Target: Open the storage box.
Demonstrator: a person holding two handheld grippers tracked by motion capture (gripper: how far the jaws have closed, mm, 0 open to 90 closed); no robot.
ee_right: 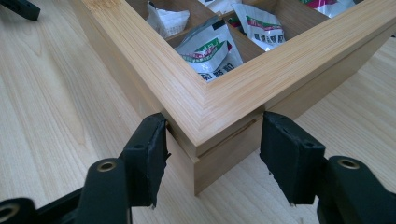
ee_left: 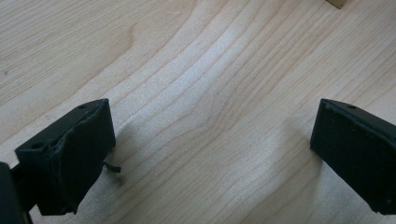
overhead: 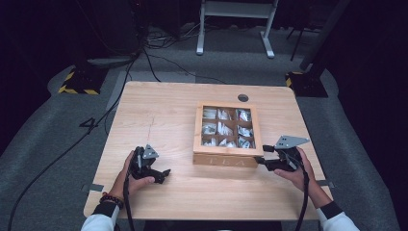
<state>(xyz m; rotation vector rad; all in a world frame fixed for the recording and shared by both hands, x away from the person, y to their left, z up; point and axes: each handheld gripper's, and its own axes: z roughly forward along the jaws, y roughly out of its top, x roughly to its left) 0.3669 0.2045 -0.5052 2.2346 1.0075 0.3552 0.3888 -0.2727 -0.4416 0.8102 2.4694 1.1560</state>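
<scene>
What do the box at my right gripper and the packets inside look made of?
The box looks like bamboo or pale laminated wood: fine parallel strips, mitred corner, matte finish. The packets look like glossy paper or foil sachets: white, printed, crinkled and shiny. I can't tell which.

Worktop (overhead: pixel 159 115): light wood, round grommet hole (overhead: pixel 243 97) near its far edge. Beyond the worktop: grey carpet (overhead: pixel 43 144), black cables (overhead: pixel 159 41), white desk frame (overhead: pixel 235 24), hazard-striped bases (overhead: pixel 77 82).

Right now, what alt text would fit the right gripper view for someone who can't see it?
The right gripper has its two black jaws open around the near corner of a wooden tea box, whose compartments hold sachets; the box sits on a pale wooden table.
</scene>
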